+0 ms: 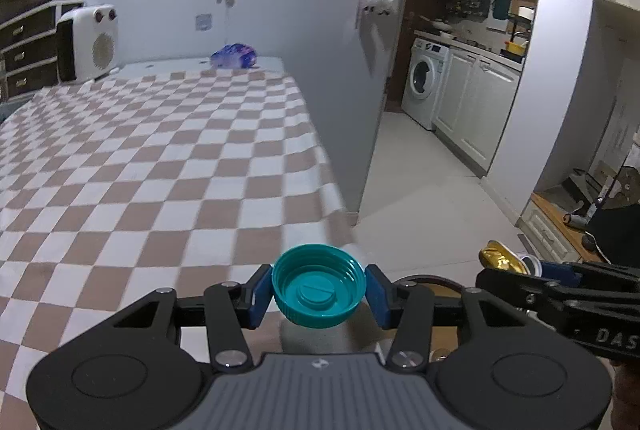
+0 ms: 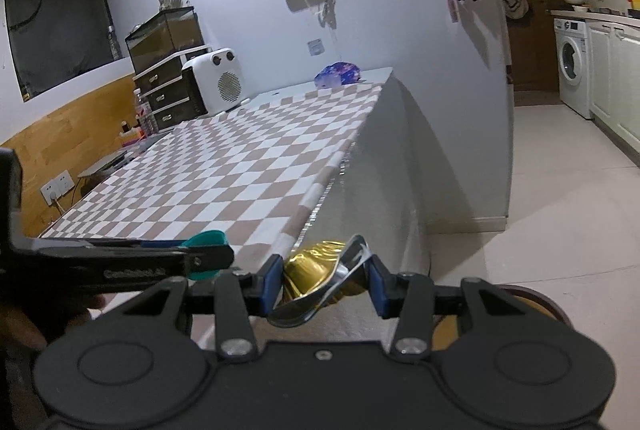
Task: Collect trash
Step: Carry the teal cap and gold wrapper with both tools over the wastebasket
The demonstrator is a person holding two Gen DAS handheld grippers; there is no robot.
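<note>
Item 1: my left gripper, blue pads closed against the sides of a round teal plastic screw cap, which sits hollow side up between them, over the near edge of the table.

Item 2: my right gripper, pads pinched on a crumpled gold foil wrapper with a silver lining, held off the table's corner above the pale floor.

Item 3: table covered in a brown-and-white checked cloth.

Item 4: crumpled blue-purple plastic bag lying at the table's far end (near the wall).

Item 5: white boxy heater with a round grille, far left corner.
</note>
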